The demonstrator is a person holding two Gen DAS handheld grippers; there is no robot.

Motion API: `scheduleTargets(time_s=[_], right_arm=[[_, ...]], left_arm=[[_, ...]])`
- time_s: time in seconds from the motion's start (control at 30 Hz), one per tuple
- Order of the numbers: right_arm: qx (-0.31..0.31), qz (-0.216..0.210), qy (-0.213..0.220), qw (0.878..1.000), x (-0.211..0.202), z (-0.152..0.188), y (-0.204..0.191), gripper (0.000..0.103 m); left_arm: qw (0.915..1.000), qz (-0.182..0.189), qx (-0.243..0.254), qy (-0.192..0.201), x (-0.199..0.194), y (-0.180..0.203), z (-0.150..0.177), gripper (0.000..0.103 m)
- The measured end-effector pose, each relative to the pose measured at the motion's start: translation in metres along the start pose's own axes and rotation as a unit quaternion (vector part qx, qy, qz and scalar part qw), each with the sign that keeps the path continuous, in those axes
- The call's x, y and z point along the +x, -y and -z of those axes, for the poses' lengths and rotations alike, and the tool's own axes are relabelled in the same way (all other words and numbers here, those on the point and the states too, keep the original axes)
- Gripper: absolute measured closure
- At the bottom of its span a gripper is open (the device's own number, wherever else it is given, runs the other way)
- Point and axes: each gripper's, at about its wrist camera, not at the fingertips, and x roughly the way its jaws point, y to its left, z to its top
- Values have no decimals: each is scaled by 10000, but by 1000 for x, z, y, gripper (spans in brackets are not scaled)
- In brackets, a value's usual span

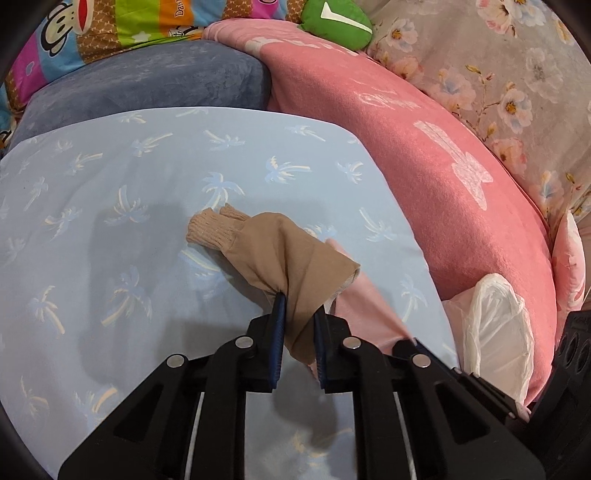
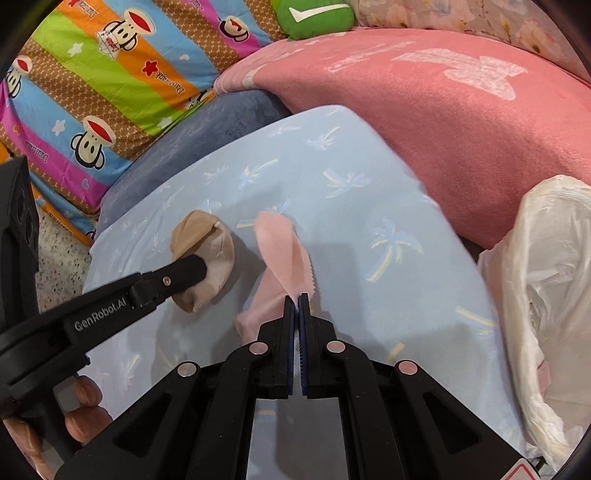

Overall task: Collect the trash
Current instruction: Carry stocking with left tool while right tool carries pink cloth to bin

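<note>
Everything here lies around one light blue sheet [image 1: 110, 206] printed with palm trees, spread flat in the middle of the bedding.

Beyond the sheet's far left corner sits a striped cartoon quilt [image 2: 96, 85], and a grey-blue cushion [image 1: 155, 81] lies between that quilt and the sheet's far edge.

On the sheet, left of its middle, the left gripper [image 1: 300, 308] has its blue pads pressed on a tan sock [image 1: 295, 258]. The jaws stand only narrowly apart, with the bunched cloth filling the gap between them. The sock's ribbed cuff trails away from the jaws and rests on the sheet. In the right wrist view the same sock shows as a rounded bundle under one black finger [image 2: 181, 273]. A person's fingers [image 2: 86, 398] curl around that tool's handle off the sheet's near left corner.

Just right of the sock, also over the sheet, the right gripper [image 2: 296, 301] is closed tight on a thin pink cloth [image 2: 280, 243], whose free end stands up from the jaws.

Along the sheet's right edge lies a pink blanket [image 1: 424, 177]. A white plastic bag [image 2: 546, 280] sits off the sheet's near right side, against that blanket. A green plush toy [image 1: 338, 20] rests past the blanket's far end.
</note>
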Motion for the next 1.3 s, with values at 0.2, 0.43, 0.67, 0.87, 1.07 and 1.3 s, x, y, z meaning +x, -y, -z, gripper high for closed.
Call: scheduleTargets(time_s=[0.2,0.43,0.67,0.87,1.07,1.3], right_arm=[[97,18,292,9995,-36,-3,11,101],[233,74,655,9976,-81,-4,33,101],[418,179,1001,9939,-125,-5,63,101],[648,324,1261,9894,-159,-3,96,101],[832,504,1393,9855,-184,3,129,101],[1015,653,1472,9817,-202,13,162,101]], left_arm=[[9998,-3,199,75,-12,21,9,89],[9986,91,501,170,-27,56,18,89],[9959,187,860,198,-32,98,28,89],[9921,302,1205,198,-34,135,38,89],[9875,398,1517,156,-32,171,49,89],[9819,516,1821,24,-24,205,62,89]])
